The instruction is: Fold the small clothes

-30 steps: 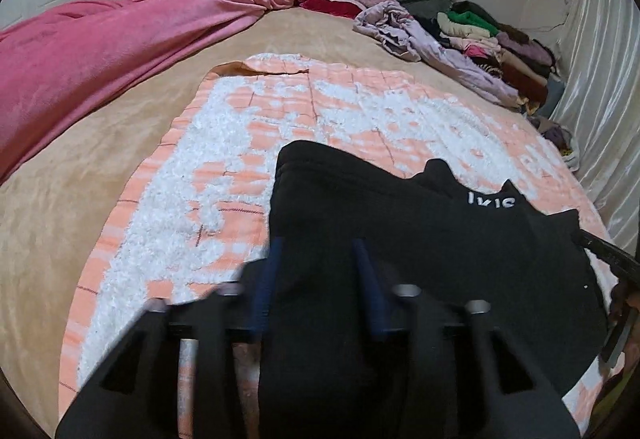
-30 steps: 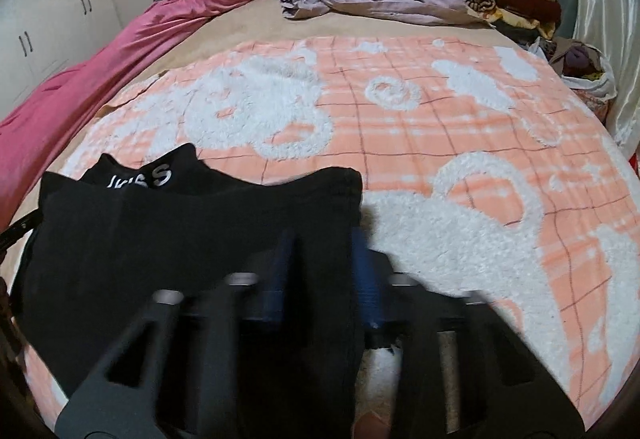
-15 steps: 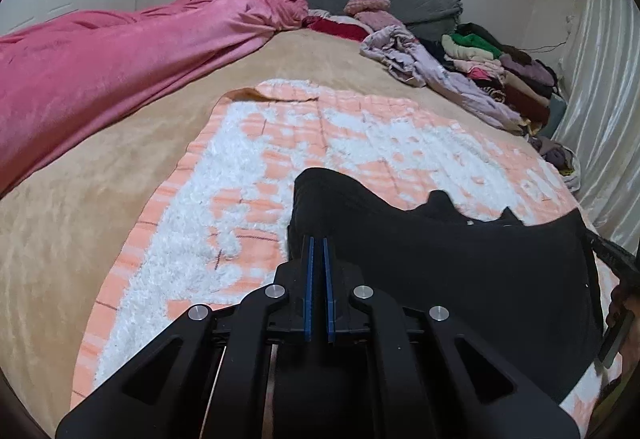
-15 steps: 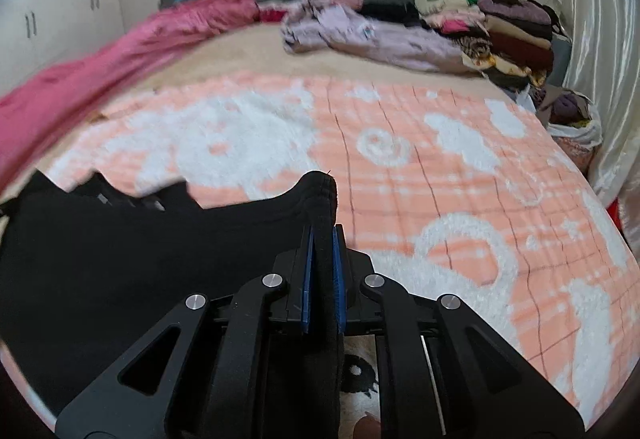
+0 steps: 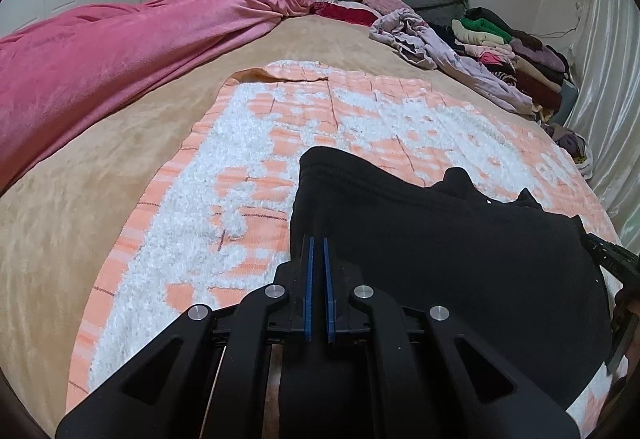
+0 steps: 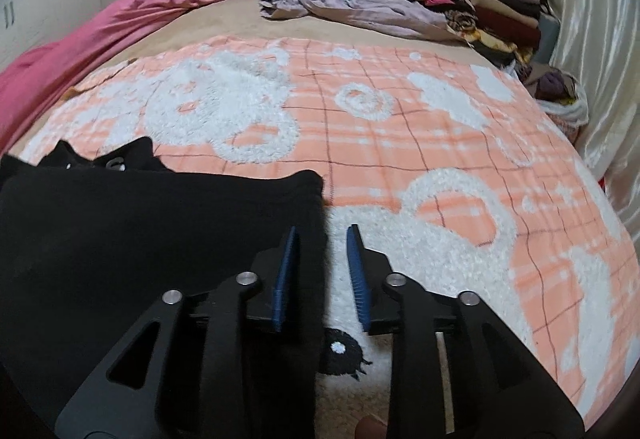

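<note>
Black garment (image 5: 460, 251), folded, lay at the near edge of the orange-and-white blanket (image 5: 360, 111), long axis running side to side along that edge. Left gripper (image 5: 316, 243) was pinched tight on its left end; right gripper (image 6: 322, 235) was opening, jaws parted around its right edge.

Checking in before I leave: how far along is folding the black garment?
Done: the black garment lies doubled over on the orange-and-white blanket. In hand: the left tongs are shut on its left edge; the right tongs are opening, its right edge between the pads. Left: further folds, and the loose lilac garment.
</note>
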`<state>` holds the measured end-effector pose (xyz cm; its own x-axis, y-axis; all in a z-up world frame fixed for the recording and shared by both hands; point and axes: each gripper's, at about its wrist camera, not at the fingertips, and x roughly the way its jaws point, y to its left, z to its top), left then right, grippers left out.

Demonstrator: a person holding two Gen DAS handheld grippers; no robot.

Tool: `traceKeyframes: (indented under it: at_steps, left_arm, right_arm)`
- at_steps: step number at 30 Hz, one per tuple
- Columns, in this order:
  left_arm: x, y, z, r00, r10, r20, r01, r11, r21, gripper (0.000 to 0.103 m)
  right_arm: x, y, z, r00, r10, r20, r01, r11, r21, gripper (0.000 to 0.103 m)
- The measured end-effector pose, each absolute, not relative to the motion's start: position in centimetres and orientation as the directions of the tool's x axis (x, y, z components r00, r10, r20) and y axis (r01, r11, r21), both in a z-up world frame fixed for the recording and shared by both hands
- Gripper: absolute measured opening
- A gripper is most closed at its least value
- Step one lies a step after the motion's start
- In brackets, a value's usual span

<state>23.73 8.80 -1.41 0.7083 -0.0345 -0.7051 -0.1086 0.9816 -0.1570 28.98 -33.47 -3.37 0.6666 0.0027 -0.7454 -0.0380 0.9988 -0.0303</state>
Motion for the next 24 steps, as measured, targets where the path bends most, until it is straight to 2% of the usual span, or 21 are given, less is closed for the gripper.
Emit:
traceKeyframes:
  at_steps: [3, 11, 21, 24]
  left_arm:
    - [23.7, 8.8, -1.5, 0.705, -0.035, -0.709, -0.109, 0.981, -0.158, 0.005]
    - [23.6, 8.7, -1.4, 0.705, -0.037, -0.708, -0.111, 0.981, -0.161, 0.005]
    - [22.5, 8.6, -0.1, 0.714, -0.048, -0.698, -0.098, 0.981, -0.168, 0.006]
    - [21.8, 8.3, 0.5, 0.719, -0.056, -0.693, -0.087, 0.982, -0.169, 0.013]
  right_arm:
    - [28.7, -33.8, -3.5, 0.664, 0.007, -0.748, -0.024, 1.0, -0.013, 0.023]
    - [27.7, -35.0, -2.8, 0.664, 0.013, -0.747, 0.03, 0.999, 0.044, 0.035]
    - [24.7, -34.7, 1.0, 0.74, 0.087, -0.668, -0.009, 0.993, 0.119, 0.045]
    - [23.9, -34.2, 1.6, 0.742, 0.111, -0.661, -0.035, 0.991, 0.126, 0.048]
